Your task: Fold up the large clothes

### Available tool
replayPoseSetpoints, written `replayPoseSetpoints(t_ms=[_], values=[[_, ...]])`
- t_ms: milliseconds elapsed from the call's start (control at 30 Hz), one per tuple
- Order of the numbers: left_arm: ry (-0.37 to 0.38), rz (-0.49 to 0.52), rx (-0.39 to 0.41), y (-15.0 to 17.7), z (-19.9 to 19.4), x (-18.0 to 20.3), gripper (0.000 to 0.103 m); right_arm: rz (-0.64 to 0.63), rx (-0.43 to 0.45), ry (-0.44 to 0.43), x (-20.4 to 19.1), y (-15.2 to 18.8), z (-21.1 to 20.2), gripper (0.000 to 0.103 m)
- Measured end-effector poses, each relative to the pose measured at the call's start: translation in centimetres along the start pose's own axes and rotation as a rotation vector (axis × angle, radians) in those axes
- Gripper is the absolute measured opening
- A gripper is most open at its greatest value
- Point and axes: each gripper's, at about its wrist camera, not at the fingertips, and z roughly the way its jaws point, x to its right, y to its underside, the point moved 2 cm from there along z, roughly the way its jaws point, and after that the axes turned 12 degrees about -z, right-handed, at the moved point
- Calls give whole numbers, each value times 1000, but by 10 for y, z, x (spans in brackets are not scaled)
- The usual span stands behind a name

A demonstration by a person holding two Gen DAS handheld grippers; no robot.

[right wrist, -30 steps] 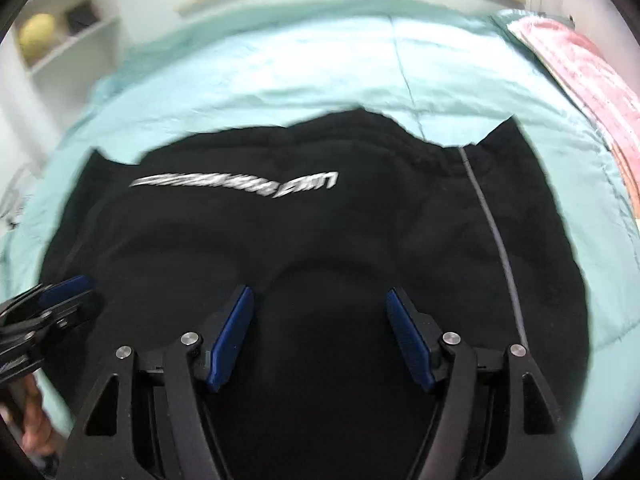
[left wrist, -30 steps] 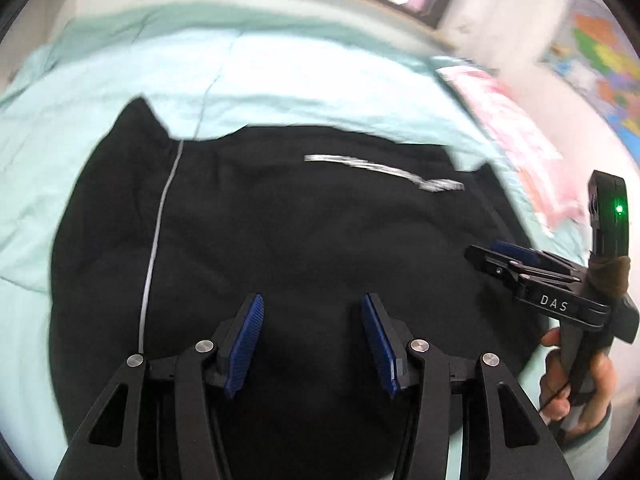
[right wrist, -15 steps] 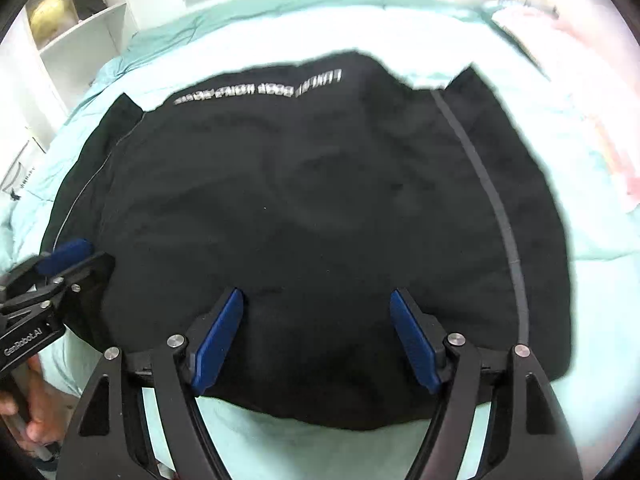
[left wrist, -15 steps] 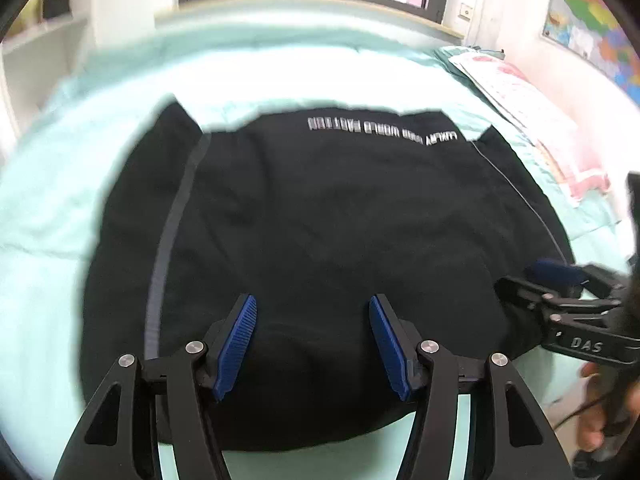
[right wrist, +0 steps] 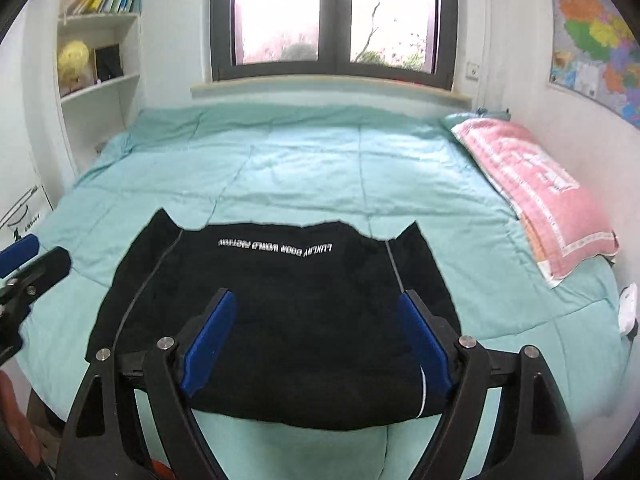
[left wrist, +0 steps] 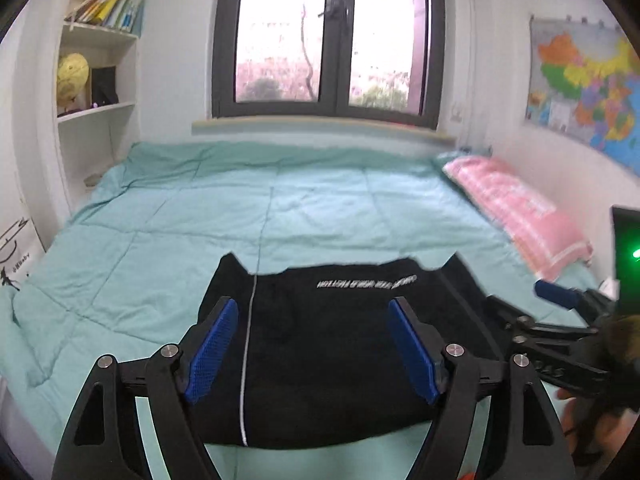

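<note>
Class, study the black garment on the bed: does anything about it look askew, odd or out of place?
Little stands out. The black garment lies flat and folded on the teal quilt, near its front edge. Its white lettering reads upside down from here. Two pointed corners poke out past its far edge.

Bare teal quilt (right wrist: 304,160) fills the frame's middle, open on all sides of the folded black garment (right wrist: 280,300). A pink pillow (right wrist: 536,188) blocks the right edge; the white shelf unit (right wrist: 100,92) walls the upper left.
</note>
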Motion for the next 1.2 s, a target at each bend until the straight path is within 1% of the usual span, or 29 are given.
replayPoseSetpoints(t_ms=[133, 333, 500, 633, 900, 1067, 1200], values=[[-7, -1, 33, 0, -12, 4, 81, -4, 17, 21, -3, 1, -7, 86], [-22, 7, 18, 9, -4, 7, 81, -16, 10, 42, -5, 4, -9, 87], [-31, 43, 4, 16, 2, 14, 81, -5, -14, 38, -5, 8, 2, 87], [-31, 40, -18, 19, 10, 14, 81, 7, -32, 23, -3, 12, 9, 87], [-52, 23, -66, 26, 26, 8, 81, 10, -45, 25, -5, 15, 14, 87], [-91, 14, -63, 27, 29, 3, 81, 8, -53, 20, -7, 17, 16, 87], [-108, 13, -57, 27, 29, 1, 81, 3, -60, 20, -9, 17, 18, 87]])
